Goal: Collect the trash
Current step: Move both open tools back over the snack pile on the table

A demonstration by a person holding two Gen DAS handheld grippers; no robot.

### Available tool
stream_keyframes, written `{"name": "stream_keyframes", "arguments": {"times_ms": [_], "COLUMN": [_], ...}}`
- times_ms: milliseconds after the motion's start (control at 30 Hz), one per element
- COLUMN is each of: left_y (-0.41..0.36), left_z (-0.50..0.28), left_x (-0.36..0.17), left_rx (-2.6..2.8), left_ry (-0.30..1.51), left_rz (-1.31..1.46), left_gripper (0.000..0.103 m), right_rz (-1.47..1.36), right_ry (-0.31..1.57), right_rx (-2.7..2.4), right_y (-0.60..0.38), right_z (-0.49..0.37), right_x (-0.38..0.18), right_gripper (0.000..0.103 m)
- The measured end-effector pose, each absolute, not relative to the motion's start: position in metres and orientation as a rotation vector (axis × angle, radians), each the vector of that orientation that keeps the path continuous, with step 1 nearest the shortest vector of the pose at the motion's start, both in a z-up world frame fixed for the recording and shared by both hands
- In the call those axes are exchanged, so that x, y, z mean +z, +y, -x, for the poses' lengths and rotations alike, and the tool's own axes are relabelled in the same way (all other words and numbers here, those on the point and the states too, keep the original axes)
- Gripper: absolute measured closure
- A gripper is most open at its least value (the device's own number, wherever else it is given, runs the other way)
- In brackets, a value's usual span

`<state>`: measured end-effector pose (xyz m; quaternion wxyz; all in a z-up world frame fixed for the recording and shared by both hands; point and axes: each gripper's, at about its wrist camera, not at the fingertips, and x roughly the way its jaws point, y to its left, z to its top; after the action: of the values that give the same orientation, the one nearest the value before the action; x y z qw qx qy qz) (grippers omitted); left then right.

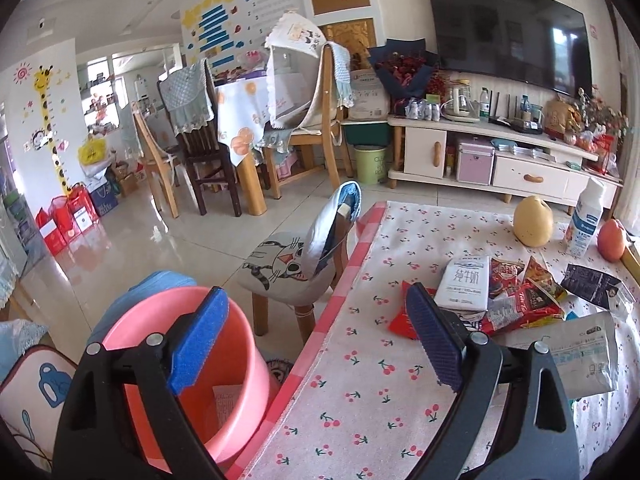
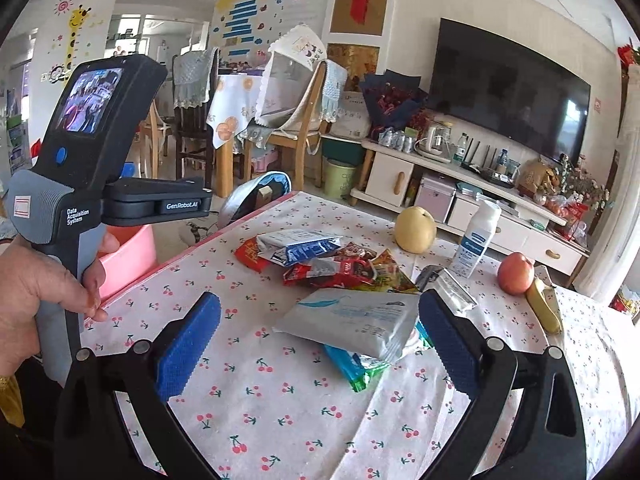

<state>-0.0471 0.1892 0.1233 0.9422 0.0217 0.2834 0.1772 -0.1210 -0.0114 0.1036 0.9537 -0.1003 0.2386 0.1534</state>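
A heap of trash lies on the cherry-print tablecloth (image 1: 360, 380): a white milk carton (image 1: 464, 282), red snack wrappers (image 1: 520, 300), a black wrapper (image 1: 596, 284) and a grey-white pouch (image 1: 580, 356). My left gripper (image 1: 316, 292) is open and empty over the table's left edge, its left finger above a pink bucket (image 1: 224, 360) on the floor with a paper inside. My right gripper (image 2: 320, 300) is open above the table. The grey-white pouch (image 2: 352, 320) lies ahead between its fingers, on top of a green-blue wrapper (image 2: 356, 368). The pads do not press on it.
A yellow pear (image 2: 416, 230), white bottle (image 2: 476, 236), red apple (image 2: 516, 274) and banana (image 2: 544, 308) stand at the table's far side. A cat-print stool (image 1: 288, 268) is beside the table. A hand (image 2: 40, 280) holds the left device's handle (image 2: 100, 160).
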Motion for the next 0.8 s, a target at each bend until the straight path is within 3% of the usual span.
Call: {"name": "stream_keyframes", "arguments": {"times_ms": [800], "left_y": [0.136], "left_z": [0.028], "left_x": [0.107], "left_rx": [0.232], "left_ry": [0.615], "left_rz": [-0.118], "left_gripper": [0.012], "right_rz": [0.118], "right_ry": [0.538], "right_rx": [0.230], "right_y": [-0.078], "right_z": [0.090], "right_x": [0.097], "right_gripper": [0.005]}}
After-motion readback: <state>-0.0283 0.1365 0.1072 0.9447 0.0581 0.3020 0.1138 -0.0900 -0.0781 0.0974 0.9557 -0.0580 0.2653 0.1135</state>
